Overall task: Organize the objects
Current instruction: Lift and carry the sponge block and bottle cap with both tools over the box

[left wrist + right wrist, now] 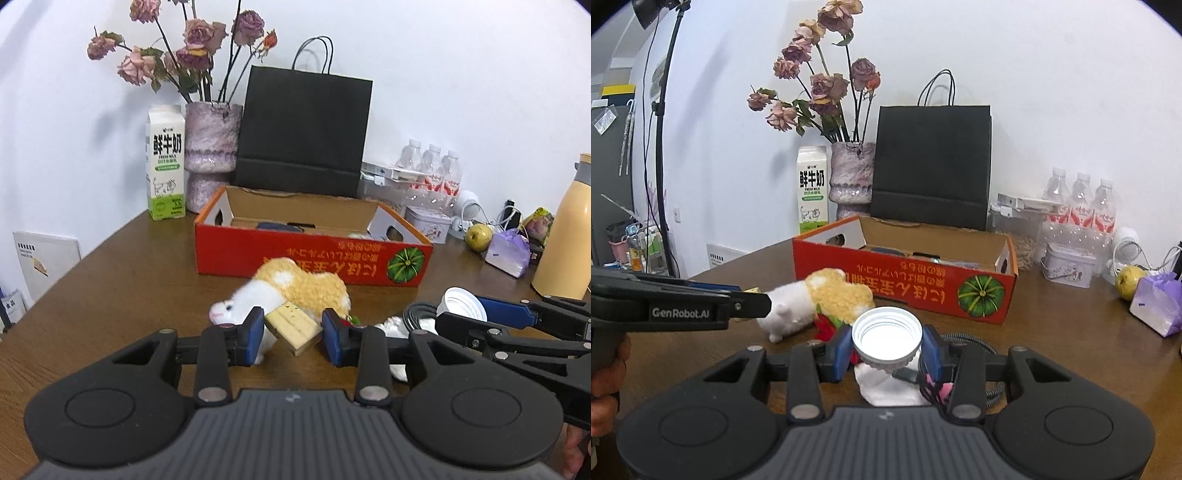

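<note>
My left gripper (293, 329) is shut on a pale wooden block (294, 326), tilted and held above the brown table (122, 280). My right gripper (888, 349) is shut on a white ribbed jar lid (886, 334), its hollow side facing the camera. The lid also shows at the right of the left wrist view, as the jar lid (461, 304). A yellow-and-white plush toy (295, 288) lies on the table just behind both grippers. Behind it stands an open red cardboard box (314, 258) with a pumpkin picture, some dark items inside. The left gripper (750, 304) enters the right wrist view from the left.
A milk carton (165, 162), a vase of dried roses (210, 147) and a black paper bag (303, 129) line the wall. Water bottles (432, 166), a tin (428, 221), a green pear (479, 236), a purple bag (508, 251) and a yellow flask (565, 236) crowd the right. A white sock (886, 387) and cable (975, 343) lie below the lid.
</note>
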`<state>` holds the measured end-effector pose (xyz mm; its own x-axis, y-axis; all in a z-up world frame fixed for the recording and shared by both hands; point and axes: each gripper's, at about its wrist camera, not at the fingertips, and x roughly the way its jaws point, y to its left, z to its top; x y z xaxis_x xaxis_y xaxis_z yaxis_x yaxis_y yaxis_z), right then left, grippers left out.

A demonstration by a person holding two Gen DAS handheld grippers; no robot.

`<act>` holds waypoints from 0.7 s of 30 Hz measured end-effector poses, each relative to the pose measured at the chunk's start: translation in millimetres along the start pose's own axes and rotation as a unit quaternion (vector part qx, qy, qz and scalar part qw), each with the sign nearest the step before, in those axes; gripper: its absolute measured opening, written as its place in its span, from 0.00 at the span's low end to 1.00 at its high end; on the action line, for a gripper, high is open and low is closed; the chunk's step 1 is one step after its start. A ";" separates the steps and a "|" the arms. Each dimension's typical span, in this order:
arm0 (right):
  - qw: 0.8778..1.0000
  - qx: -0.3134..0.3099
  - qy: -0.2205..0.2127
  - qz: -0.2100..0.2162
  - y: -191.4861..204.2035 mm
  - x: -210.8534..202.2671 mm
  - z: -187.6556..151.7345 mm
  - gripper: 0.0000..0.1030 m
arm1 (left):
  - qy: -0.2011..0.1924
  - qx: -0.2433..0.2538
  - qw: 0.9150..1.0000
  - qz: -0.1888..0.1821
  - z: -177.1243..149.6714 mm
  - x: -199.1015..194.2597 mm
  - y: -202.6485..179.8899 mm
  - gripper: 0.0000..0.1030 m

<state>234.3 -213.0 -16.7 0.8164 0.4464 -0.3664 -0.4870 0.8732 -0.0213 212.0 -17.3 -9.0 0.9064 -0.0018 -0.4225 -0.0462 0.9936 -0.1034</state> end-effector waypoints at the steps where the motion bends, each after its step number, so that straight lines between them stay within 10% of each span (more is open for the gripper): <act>1: 1.000 -0.001 -0.001 0.000 1.0 1.1 2.7 0.38 | -0.003 -0.001 1.000 0.000 2.8 -0.2 0.6 0.34; 21: 0.999 0.016 -0.032 0.003 -2.4 40.5 59.9 0.38 | -0.036 -0.024 0.999 0.014 60.1 30.8 7.7 0.34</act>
<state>287.2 -185.3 24.3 0.8327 0.4618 -0.3054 -0.4822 0.8760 0.0101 264.8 -2.9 31.3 0.9320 0.0347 -0.3608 -0.0898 0.9865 -0.1371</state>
